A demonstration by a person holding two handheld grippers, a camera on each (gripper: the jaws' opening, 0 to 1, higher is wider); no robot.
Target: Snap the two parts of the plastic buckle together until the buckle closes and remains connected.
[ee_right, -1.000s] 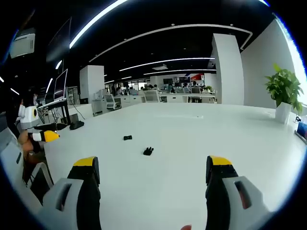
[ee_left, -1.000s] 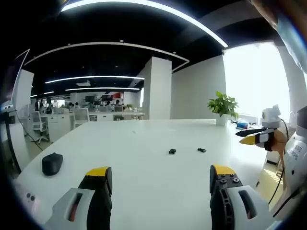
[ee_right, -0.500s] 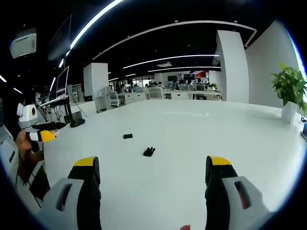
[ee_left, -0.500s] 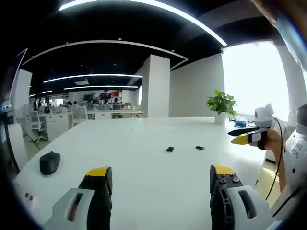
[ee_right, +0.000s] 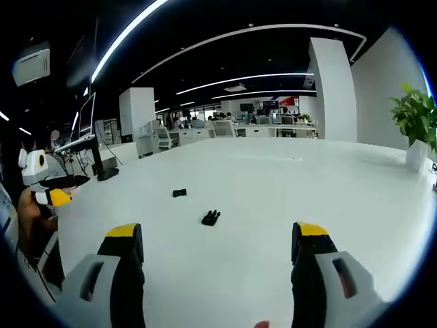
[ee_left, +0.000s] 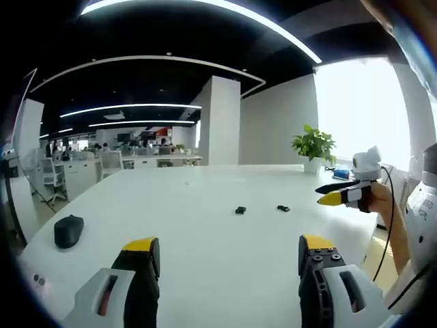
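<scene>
Two small black buckle parts lie apart on the white table (ee_left: 205,205). In the left gripper view one part (ee_left: 240,210) is near the middle and the other part (ee_left: 283,208) is to its right. In the right gripper view the pronged part (ee_right: 210,217) lies nearer and the other part (ee_right: 179,193) farther left. My left gripper (ee_left: 229,256) is open, low over the table, short of both parts. My right gripper (ee_right: 213,244) is open too, with nothing between its fingers. The right gripper (ee_left: 338,197) shows at the right edge of the left gripper view, the left gripper (ee_right: 51,197) at the left edge of the right gripper view.
A black computer mouse (ee_left: 67,231) rests on the table at the left. A potted plant (ee_left: 313,147) stands at the table's far right edge. Desks and chairs (ee_right: 205,133) fill the office beyond the table (ee_right: 287,198).
Both views have shifted slightly as the hands moved. In the left gripper view the right gripper has come further inward. The buckle parts lie where they were.
</scene>
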